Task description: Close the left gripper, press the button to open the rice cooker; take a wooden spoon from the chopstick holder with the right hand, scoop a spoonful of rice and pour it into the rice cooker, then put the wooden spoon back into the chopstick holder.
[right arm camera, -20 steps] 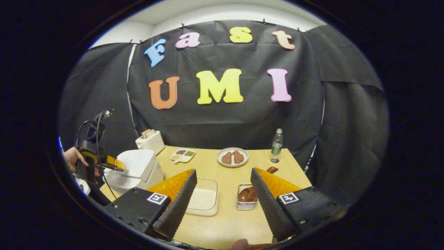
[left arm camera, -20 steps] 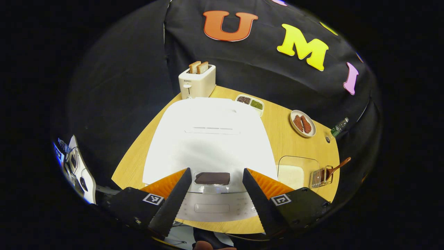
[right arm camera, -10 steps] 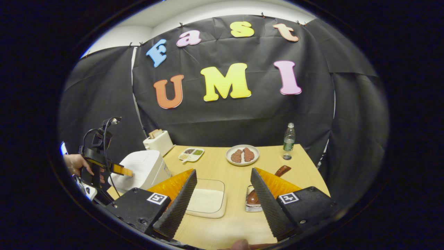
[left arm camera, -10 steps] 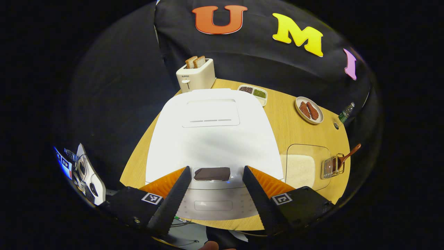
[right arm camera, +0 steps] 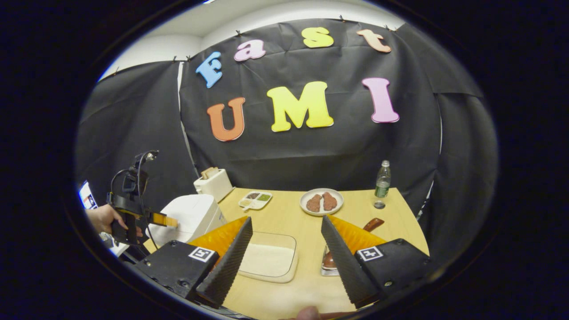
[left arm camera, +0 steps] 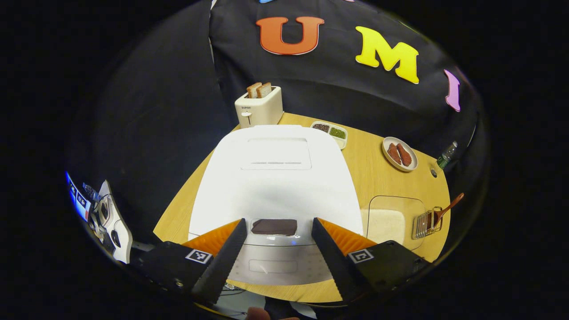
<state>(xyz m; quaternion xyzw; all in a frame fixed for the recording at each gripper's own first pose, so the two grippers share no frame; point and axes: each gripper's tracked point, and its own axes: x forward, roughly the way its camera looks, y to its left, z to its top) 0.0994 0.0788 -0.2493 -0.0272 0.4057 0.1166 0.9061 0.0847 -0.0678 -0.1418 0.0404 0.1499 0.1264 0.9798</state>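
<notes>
The left gripper point(left arm camera: 276, 253) hangs above the front of the white rice cooker point(left arm camera: 275, 178), its fingers spread wide to either side of the dark panel point(left arm camera: 274, 226) at the lid's front edge, and the lid is down. The right gripper point(right arm camera: 285, 253) is likewise spread and empty above the wooden table point(right arm camera: 284, 213), with the clear dish of rice point(right arm camera: 270, 260) just beyond its left finger. The wire chopstick holder point(right arm camera: 329, 266) with the wooden spoon point(right arm camera: 372, 223) stands partly hidden behind its right finger.
</notes>
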